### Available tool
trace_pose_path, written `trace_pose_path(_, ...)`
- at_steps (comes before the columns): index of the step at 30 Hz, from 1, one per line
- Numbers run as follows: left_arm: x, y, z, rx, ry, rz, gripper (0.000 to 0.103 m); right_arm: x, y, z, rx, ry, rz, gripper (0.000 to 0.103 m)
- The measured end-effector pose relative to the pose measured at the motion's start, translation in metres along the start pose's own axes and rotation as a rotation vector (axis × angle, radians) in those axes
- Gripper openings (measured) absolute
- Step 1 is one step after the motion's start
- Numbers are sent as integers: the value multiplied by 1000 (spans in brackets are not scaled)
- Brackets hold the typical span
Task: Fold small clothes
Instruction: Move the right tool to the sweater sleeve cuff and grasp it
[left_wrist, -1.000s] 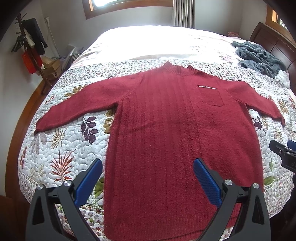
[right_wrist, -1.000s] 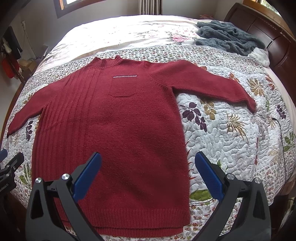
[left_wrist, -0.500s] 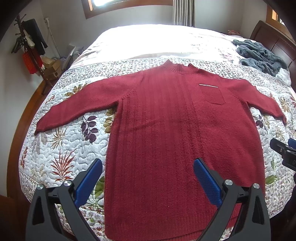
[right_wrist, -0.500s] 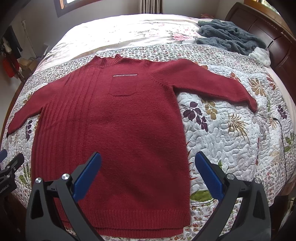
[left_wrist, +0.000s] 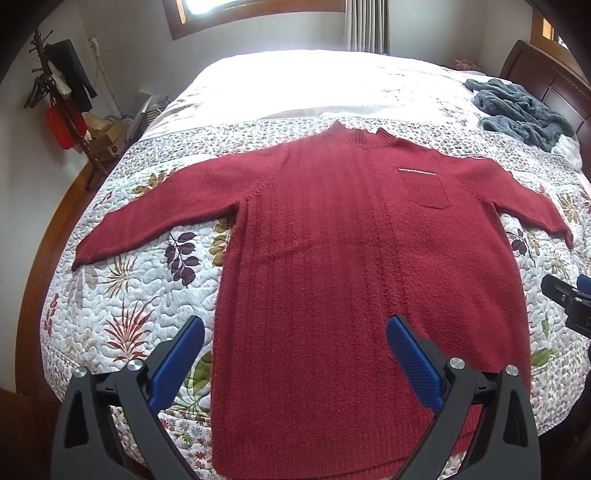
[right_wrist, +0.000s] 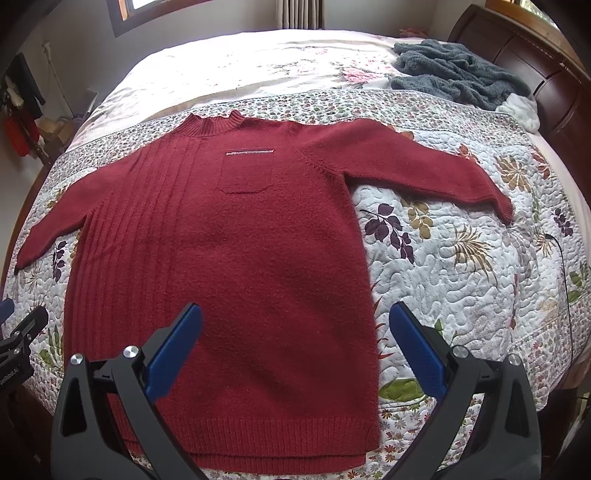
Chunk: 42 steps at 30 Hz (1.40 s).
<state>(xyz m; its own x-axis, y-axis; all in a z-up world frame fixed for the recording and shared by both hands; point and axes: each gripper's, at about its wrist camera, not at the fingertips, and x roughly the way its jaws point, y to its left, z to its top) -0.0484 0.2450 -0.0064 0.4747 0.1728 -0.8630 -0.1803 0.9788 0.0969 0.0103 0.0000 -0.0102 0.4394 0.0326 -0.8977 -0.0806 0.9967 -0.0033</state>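
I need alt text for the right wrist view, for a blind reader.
A red sweater lies flat, sleeves spread, on a floral quilt. The open right tool hangs above its hem, and a grey blanket is bunched near the headboard.

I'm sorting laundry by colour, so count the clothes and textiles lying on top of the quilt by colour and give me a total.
Red: 1, the sweater spread flat
Grey: 1, the fuzzy heap near the headboard
White: 1, the fluffy item beside the heap, kind unclear
Total: 3
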Motion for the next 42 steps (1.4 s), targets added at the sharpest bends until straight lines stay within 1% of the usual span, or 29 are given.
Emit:
trace_pose_path(23, 0, 3, -1, -4, -5, 12, 99, 1, 2, 2, -5, -6, 2, 100)
trace_pose_path(27, 10, 3, 1, -14, 5, -15, 99, 10, -10, 6, 16, -24, 28, 100)
trace_pose_path(29, 20, 1, 6, -23, 24, -34, 99, 25, -32, 15, 70, 7, 57, 100)
trace_pose_path(31, 32, -2, 15, -30, 46, -49, 99, 40, -62, 28, 127, 31, 59, 100)
trace_pose_path(32, 37, -4, 20, -30, 47, -51, 99, 51, -85, 39, 161, 41, 33, 100)
trace_pose_path(34, 46, -11, 33, -23, 36, -28, 99, 66, -122, 54, 214, 45, -11, 100)
trace_pose_path(35, 50, -14, 39, -23, 30, -25, 99, 77, -150, 65, 261, 52, -26, 100)
trace_pose_path(37, 58, -21, 55, -30, 14, -24, 99, 93, -190, 78, 325, 67, -35, 100)
trace_pose_path(38, 62, -24, 61, -34, 12, -24, 99, 107, -219, 87, 381, 85, -53, 100)
trace_pose_path(40, 71, -32, 75, -42, 10, -30, 99, 123, -252, 94, 432, 102, -46, 100)
trace_pose_path(42, 80, -40, 88, -50, 14, -34, 99, 147, -289, 100, 502, 138, -23, 100)
